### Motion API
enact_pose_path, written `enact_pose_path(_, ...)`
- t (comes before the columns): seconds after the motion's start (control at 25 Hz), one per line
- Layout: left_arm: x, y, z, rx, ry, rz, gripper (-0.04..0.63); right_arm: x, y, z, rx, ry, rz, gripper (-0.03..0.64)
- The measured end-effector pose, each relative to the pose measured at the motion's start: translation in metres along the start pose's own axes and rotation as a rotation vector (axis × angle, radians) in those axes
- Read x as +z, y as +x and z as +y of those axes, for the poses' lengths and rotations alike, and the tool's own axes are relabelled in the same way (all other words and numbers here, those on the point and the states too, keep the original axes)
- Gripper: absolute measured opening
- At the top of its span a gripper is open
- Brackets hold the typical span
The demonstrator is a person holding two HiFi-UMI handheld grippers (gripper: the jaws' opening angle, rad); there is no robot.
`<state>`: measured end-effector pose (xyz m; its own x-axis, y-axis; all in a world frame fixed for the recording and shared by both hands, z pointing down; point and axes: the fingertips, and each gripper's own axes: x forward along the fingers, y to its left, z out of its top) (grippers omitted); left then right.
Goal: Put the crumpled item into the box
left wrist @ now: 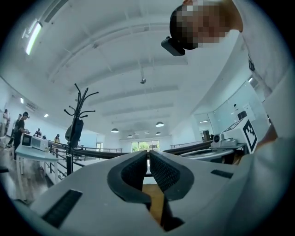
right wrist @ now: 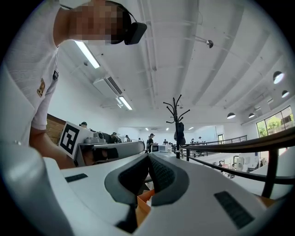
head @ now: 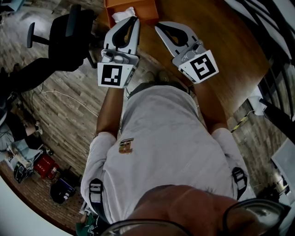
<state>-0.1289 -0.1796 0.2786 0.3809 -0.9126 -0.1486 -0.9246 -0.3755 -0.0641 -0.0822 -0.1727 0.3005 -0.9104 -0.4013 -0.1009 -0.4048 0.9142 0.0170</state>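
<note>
An orange box (head: 146,10) stands on the wooden table (head: 226,64) at the top of the head view. A white crumpled item (head: 123,14) lies in its near left corner. My left gripper (head: 134,20) points at the box with its tips right beside the crumpled item; its jaws are shut with nothing between them, as the left gripper view (left wrist: 148,153) shows. My right gripper (head: 158,26) hovers at the box's near right corner, also shut and empty (right wrist: 148,156). A piece of the orange box (right wrist: 144,199) shows below its jaws.
A black office chair (head: 69,32) stands left of the table over the wood floor. Bags and a red case (head: 44,165) lie on the floor at lower left. A coat stand (left wrist: 77,120), a railing and distant people at desks show in both gripper views.
</note>
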Motion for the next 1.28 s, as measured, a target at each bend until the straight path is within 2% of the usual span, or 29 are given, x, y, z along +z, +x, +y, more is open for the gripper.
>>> enact_pose_path(0.12,0.004,-0.006,-0.003,-0.012,-0.017,-0.012,0.027,0.000,0.001,0.007,0.016,-0.002,0.013,0.032)
enact_pose_path(0.44,0.010,-0.022,-0.010,-0.025,-0.048,-0.030,0.021,0.014,0.004,0.023,0.045,-0.015,-0.034,0.032)
enact_pose_path(0.68,0.012,-0.027,-0.007,-0.027,-0.053,-0.035,0.021,0.012,0.008,0.031,0.061,-0.015,-0.014,0.032)
enact_pose_path(1.12,0.011,-0.029,-0.009,-0.033,-0.057,-0.035,0.020,0.019,0.013,0.030,0.056,-0.021,-0.051,0.032)
enact_pose_path(1.28,0.008,-0.031,-0.007,-0.031,-0.054,-0.023,0.020,0.011,0.014,0.032,0.066,-0.023,-0.009,0.032)
